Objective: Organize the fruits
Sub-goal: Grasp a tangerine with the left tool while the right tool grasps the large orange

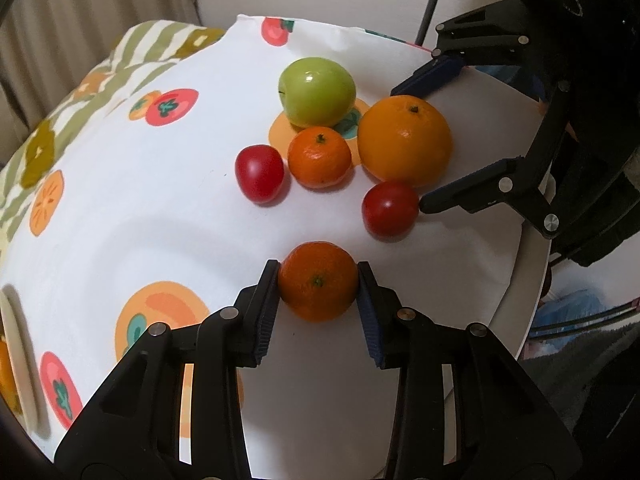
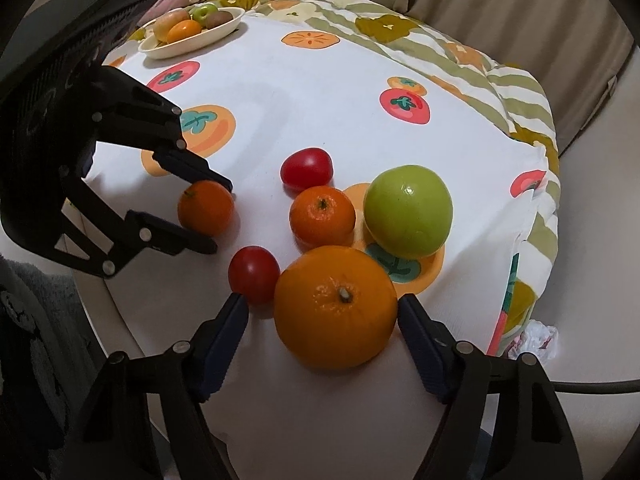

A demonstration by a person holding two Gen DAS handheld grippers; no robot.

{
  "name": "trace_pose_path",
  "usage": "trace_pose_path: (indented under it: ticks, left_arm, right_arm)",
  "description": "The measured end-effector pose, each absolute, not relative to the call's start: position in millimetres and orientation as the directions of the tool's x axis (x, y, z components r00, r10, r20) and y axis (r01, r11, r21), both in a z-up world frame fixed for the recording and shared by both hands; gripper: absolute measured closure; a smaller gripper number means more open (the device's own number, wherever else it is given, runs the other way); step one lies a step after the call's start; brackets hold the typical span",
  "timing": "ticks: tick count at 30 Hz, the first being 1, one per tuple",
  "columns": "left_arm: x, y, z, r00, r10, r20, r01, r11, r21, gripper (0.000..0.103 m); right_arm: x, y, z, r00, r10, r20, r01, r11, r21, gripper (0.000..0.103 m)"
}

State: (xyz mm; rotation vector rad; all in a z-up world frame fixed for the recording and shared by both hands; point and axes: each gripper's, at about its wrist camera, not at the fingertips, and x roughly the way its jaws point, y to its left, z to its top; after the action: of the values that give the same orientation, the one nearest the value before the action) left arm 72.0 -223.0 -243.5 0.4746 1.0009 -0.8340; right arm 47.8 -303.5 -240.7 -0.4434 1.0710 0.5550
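Fruits lie on a white cloth with printed fruit. My left gripper (image 1: pixel 318 280) is shut on a small mandarin (image 1: pixel 318 286), also in the right wrist view (image 2: pixel 206 208). My right gripper (image 2: pixel 322 304) is open around a big orange (image 2: pixel 336 306), its pads (image 2: pixel 420 332) beside it and apart from it; the orange also shows in the left wrist view (image 1: pixel 404 140). A green apple (image 2: pixel 408 212), a second mandarin (image 2: pixel 322 214) and two red tomatoes (image 2: pixel 306 166) (image 2: pixel 254 274) lie close by. The near tomato touches my right gripper's left finger.
A cream oval tray (image 2: pixel 160 50) with several fruits stands at the far left of the cloth. The round table's rim (image 1: pixel 532 296) runs close behind the fruits. A striped green cloth edge (image 2: pixel 528 84) and curtains lie beyond.
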Motion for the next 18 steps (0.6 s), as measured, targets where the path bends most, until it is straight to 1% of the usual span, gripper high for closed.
trace_pose_path:
  ticks: [3, 7, 18]
  left_arm:
    - [71.8, -219.5, -240.8, 0.288, -0.386, -0.877, 0.781, 0.624, -0.019, 0.062]
    - [70.0, -213.8, -236.8, 0.295, -0.384, -0.875, 0.765, 0.644, -0.025, 0.061]
    - [67.8, -204.5, -229.4, 0.322, -0.370, -0.871, 0.725, 0.689, -0.024, 0.061]
  right_arm:
    - [48.6, -305.4, -240.0, 0.368, 0.216, -0.905, -0.619, 0.783, -0.065, 0.032]
    - [50.3, -309.1, -238.1, 0.368, 0.211, -0.906, -0.615, 0.786, -0.066, 0.044]
    - [51.8, -308.4, -240.5, 0.378, 0.205, -0.903, -0.612, 0.787, -0.077, 0.045]
